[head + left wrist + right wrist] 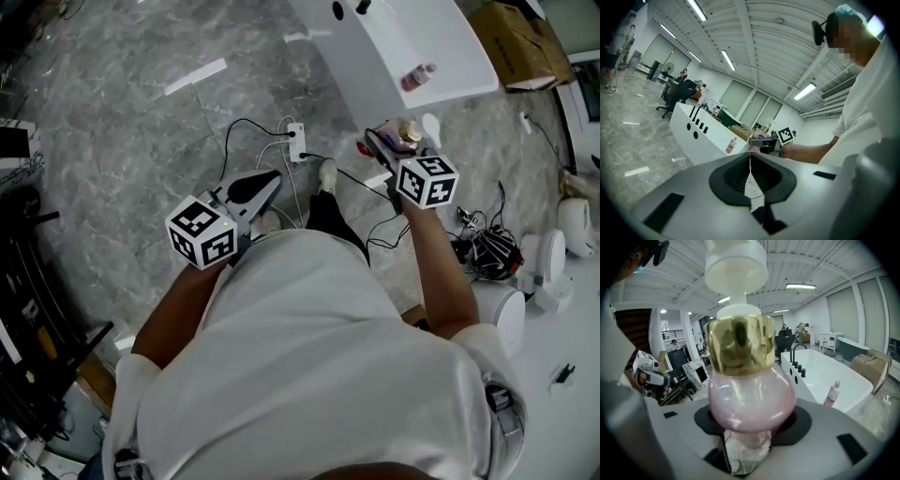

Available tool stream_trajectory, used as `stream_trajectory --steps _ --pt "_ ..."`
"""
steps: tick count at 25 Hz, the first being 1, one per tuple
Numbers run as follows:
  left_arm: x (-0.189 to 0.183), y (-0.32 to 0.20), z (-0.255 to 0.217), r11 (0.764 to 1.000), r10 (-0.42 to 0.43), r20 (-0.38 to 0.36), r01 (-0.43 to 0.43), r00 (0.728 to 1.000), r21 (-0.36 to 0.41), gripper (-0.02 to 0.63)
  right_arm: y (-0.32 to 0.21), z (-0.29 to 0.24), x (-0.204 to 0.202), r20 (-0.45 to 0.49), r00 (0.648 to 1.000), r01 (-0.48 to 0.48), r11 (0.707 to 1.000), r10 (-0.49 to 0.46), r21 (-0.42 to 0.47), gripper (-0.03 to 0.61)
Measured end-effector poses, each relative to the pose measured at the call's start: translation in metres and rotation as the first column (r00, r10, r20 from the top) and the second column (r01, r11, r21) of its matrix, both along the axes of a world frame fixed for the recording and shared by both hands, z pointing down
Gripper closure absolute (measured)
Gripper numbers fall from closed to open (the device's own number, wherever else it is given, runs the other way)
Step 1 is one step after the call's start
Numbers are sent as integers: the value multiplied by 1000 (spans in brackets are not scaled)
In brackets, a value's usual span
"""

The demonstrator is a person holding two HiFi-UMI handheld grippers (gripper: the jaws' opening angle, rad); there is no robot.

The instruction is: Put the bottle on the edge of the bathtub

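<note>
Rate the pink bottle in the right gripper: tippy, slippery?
Probably top-heavy: the pump head and gold collar sit high above the round pink bottle. Its glossy, curved body could slip in the right gripper; it may tip on the bathtub rim.

Pink bottle (751, 392) wearing a gold collar (740, 343) and white cap (736, 266), white bathtub (450, 42) bearing a small pink bottle (418, 76), grey veined floor (131, 141) gleaming, cubes (202, 232) (427, 181) showing black-and-white squares

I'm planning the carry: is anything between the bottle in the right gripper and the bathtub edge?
Nothing visible blocks the pink bottle from the bathtub edge. A power strip and cables lie on the floor between; a small bottle already stands on that edge.
</note>
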State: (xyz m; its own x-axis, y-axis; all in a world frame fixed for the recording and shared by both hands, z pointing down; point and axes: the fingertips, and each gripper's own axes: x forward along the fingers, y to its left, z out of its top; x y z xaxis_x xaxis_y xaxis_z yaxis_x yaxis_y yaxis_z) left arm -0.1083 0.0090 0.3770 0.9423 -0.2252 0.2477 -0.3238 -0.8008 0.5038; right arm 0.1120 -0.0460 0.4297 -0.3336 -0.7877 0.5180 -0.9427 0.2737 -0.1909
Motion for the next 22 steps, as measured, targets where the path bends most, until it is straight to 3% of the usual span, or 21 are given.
stream_trajectory --steps 4,9,15,22 --pt "12 -40 8 997 -73 27 73 997 -11 592 -77 17 45 11 999 -40 999 40 21 342" --pt "55 -92 15 989 -146 90 148 985 -20 592 -178 48 109 0 996 -89 996 89 17 342" --pt "112 -134 23 985 -157 140 165 978 -43 592 -290 89 170 -23 993 -115 993 116 17 342" --pt "148 -173 49 966 -213 186 236 959 -109 592 -388 152 234 -45 983 -179 984 179 13 342"
